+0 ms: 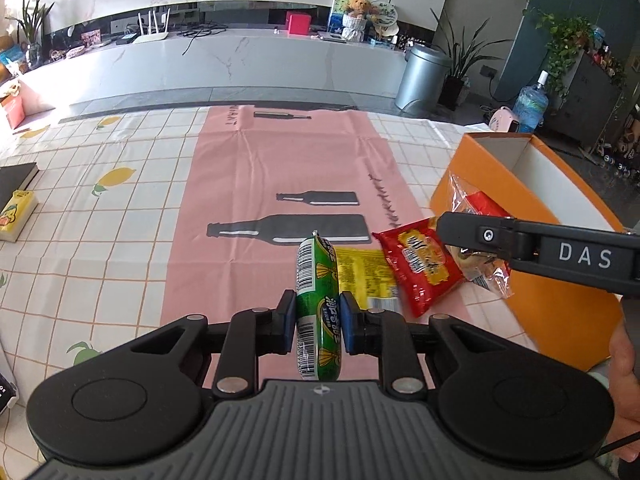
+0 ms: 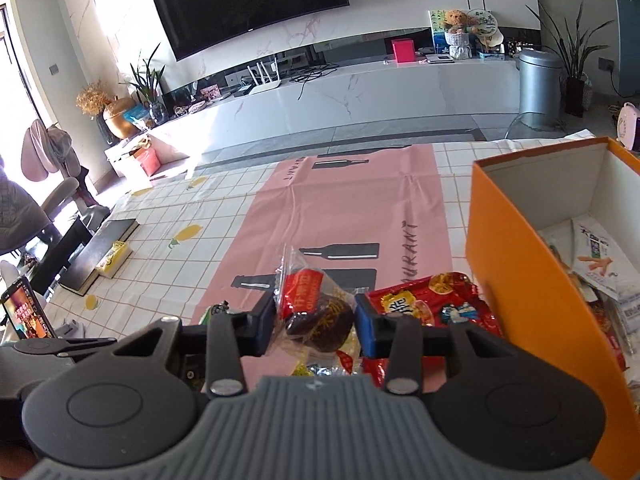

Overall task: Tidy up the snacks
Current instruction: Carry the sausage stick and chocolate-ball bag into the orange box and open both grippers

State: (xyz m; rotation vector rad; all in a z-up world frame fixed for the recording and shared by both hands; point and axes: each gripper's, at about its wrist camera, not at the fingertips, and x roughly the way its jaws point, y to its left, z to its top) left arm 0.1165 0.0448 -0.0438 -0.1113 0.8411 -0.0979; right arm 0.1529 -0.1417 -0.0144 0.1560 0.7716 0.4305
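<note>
My left gripper (image 1: 317, 316) is shut on a green sausage stick (image 1: 318, 280) that stands upright between its blue pads, lifted above the pink mat. My right gripper (image 2: 314, 320) is shut on a clear packet with a dark brown cake and a red label (image 2: 316, 308); in the left wrist view it (image 1: 468, 236) reaches in from the right with that packet (image 1: 480, 264) in front of the orange box (image 1: 492, 196). A red snack bag (image 1: 420, 264) and a yellow snack bag (image 1: 366, 276) lie on the mat. The orange box (image 2: 516, 264) holds several snack packets (image 2: 600, 268).
A pink mat (image 1: 280, 184) with bottle prints covers a checked tablecloth (image 1: 100, 240). At the left lie a dark book (image 1: 16, 180) and a small yellow pack (image 1: 16, 216). A phone on a stand (image 2: 28, 312) sits at the near left. A hand (image 1: 624, 376) shows at the right edge.
</note>
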